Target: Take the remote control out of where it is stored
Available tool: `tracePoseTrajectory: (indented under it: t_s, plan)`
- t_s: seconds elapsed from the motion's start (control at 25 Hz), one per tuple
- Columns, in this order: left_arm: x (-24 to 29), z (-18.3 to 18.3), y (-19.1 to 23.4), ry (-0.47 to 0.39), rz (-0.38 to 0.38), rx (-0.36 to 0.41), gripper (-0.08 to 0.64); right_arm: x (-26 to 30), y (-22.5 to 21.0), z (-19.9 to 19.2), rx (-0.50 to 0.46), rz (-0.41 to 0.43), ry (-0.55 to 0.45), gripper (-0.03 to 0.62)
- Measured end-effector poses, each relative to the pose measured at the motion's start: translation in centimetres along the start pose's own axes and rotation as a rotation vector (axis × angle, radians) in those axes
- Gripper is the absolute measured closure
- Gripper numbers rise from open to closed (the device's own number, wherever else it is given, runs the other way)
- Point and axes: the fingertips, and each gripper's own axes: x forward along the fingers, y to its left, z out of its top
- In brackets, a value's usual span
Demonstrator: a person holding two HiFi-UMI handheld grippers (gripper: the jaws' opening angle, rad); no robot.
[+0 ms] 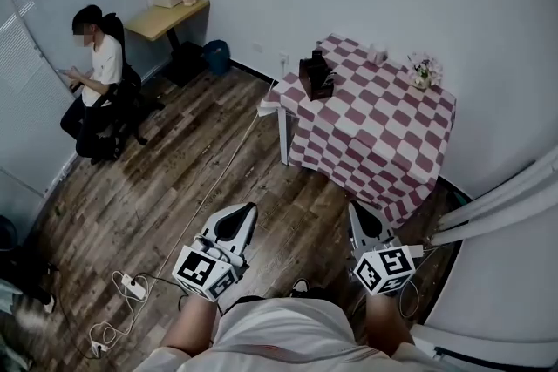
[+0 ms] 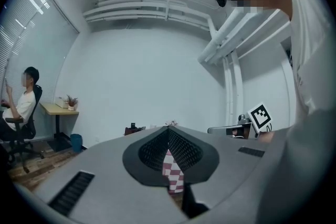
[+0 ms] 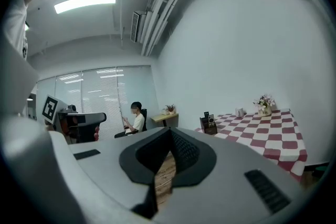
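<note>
A dark holder box (image 1: 316,76) stands at the near left corner of the table with the red-and-white checked cloth (image 1: 384,131). Remote controls stick up out of the holder (image 3: 208,123), shown small in the right gripper view. My left gripper (image 1: 248,210) and right gripper (image 1: 356,210) hang side by side over the wooden floor, well short of the table. Both are shut with nothing between the jaws. The left gripper view looks past its closed jaws (image 2: 168,128) at the checked cloth; the right gripper (image 3: 169,130) looks at the floor.
A small pot of flowers (image 1: 425,70) and a small white object (image 1: 377,54) sit at the table's far side. A person sits on a chair (image 1: 98,78) at the left, by a wooden desk (image 1: 167,17) and a blue bin (image 1: 217,57). A power strip and cables (image 1: 132,285) lie on the floor.
</note>
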Motion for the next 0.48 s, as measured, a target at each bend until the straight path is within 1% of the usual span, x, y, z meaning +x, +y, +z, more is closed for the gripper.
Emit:
tracePoseTrajectory:
  t_s: [0.24, 0.48]
  plan:
    - [3.4, -1.1, 0.3, 0.026, 0.023, 0.002, 0.552, 2.7, -2.7, -0.5, 0.007, 0.035, 0.012, 0.580]
    - [5.6, -1.0, 1.5, 0.023, 0.024, 0.005, 0.552, 4.6, -4.2, -0.6, 0.008, 0.040, 0.023, 0.580]
